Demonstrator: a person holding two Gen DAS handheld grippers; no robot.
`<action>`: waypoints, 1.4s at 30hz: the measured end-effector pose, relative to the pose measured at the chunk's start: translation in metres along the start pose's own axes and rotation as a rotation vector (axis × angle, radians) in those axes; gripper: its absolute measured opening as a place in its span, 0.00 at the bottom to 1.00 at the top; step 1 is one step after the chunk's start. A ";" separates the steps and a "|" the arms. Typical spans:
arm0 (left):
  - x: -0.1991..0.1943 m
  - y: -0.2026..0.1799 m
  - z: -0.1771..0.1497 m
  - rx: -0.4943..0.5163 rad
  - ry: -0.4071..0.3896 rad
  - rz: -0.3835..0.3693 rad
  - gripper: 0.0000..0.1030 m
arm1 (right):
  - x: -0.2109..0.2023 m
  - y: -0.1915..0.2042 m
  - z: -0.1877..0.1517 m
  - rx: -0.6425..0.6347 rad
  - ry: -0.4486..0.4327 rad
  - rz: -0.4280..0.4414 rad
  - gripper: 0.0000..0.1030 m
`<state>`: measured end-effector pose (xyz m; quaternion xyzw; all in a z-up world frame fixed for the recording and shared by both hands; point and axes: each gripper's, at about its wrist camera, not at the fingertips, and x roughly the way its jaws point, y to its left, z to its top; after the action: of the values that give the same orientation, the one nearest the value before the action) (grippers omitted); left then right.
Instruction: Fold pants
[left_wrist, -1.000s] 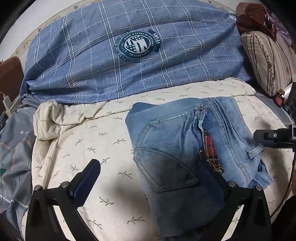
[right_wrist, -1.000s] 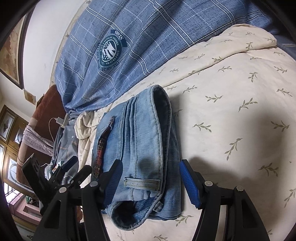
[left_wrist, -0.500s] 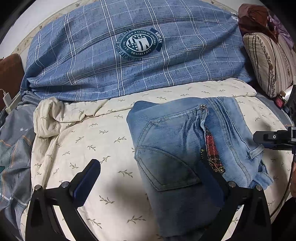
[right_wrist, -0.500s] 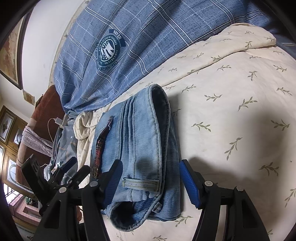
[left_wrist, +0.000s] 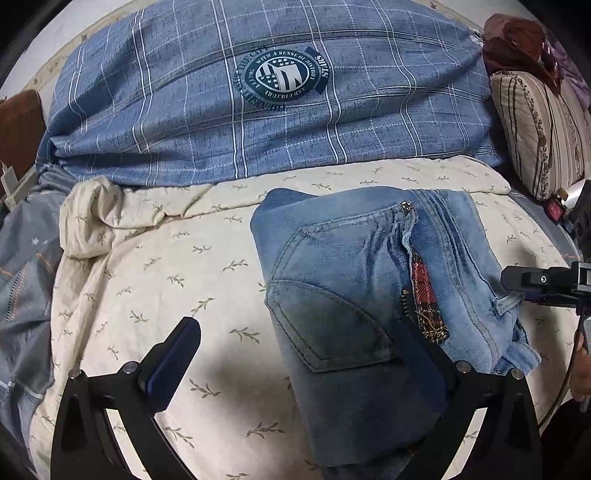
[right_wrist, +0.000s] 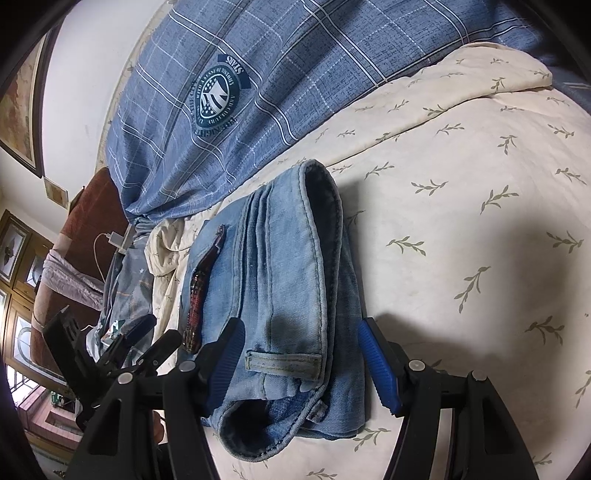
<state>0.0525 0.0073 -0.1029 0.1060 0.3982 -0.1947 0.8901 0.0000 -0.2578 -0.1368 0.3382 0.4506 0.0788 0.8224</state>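
The folded jeans (left_wrist: 354, 295) lie on the cream bedspread (left_wrist: 166, 288), in front of a blue plaid duvet (left_wrist: 258, 110). The left gripper (left_wrist: 306, 365) and the right gripper (right_wrist: 301, 363) both stand wide open, holding nothing, fingers either side of the denim.

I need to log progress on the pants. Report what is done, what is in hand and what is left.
Done: the jeans lie folded in a compact stack on the cream sheet, back pocket up. In hand: nothing is gripped; the left gripper and right gripper are open, straddling the stack. Left: probably only tidying the loose waistband end.
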 end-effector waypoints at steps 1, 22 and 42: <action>0.001 0.001 0.000 -0.005 0.003 -0.004 1.00 | 0.000 0.000 0.000 0.002 0.001 0.000 0.65; 0.037 0.030 0.001 -0.223 0.186 -0.355 1.00 | 0.016 -0.029 0.008 0.153 0.066 0.155 0.70; 0.068 0.029 0.017 -0.260 0.228 -0.593 0.99 | 0.054 -0.002 0.023 0.076 0.158 0.259 0.69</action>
<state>0.1179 0.0101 -0.1414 -0.1075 0.5300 -0.3794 0.7507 0.0488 -0.2469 -0.1665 0.4169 0.4694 0.1934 0.7540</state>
